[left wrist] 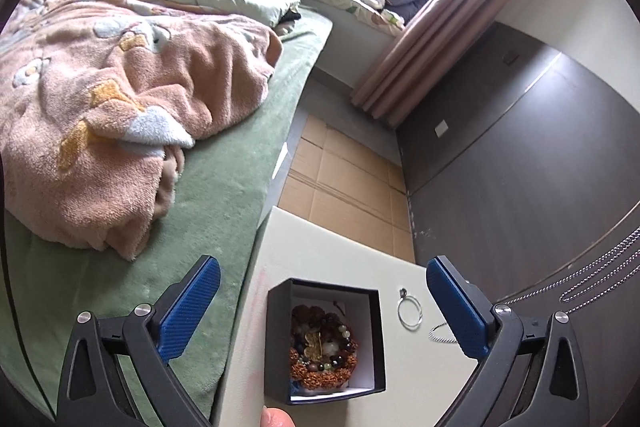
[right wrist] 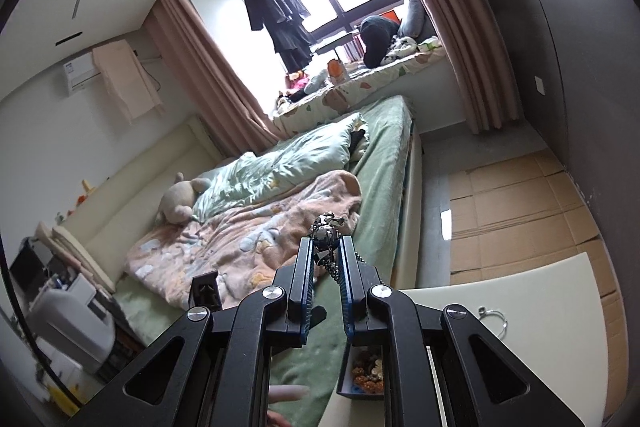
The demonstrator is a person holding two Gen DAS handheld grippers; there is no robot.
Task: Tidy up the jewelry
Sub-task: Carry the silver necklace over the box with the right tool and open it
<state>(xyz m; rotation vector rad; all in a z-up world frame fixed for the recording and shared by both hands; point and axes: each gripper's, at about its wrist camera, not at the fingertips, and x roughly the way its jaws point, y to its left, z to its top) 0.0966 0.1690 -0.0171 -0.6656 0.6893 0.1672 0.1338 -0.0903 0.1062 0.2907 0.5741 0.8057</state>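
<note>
A black jewelry box (left wrist: 326, 341) stands open on the white table (left wrist: 340, 251), holding a heap of brown and green bead bracelets (left wrist: 322, 349). My left gripper (left wrist: 322, 301) is open, its jaws spread wide on either side of the box, above it. A silver ring bangle (left wrist: 410, 313) lies on the table right of the box, with a thin chain end (left wrist: 442, 333) beside it. My right gripper (right wrist: 325, 247) is shut on a silver chain necklace (right wrist: 326, 231), held up in the air; its loops hang at the right edge of the left wrist view (left wrist: 596, 275). The box (right wrist: 362, 371) shows under the right gripper.
A bed with a green sheet (left wrist: 224, 187) and pink blanket (left wrist: 112, 115) runs along the table's left side. Cardboard sheets (left wrist: 344, 179) cover the floor beyond the table. A dark wardrobe wall (left wrist: 520, 147) stands to the right. A fingertip (left wrist: 276, 417) shows at the bottom edge.
</note>
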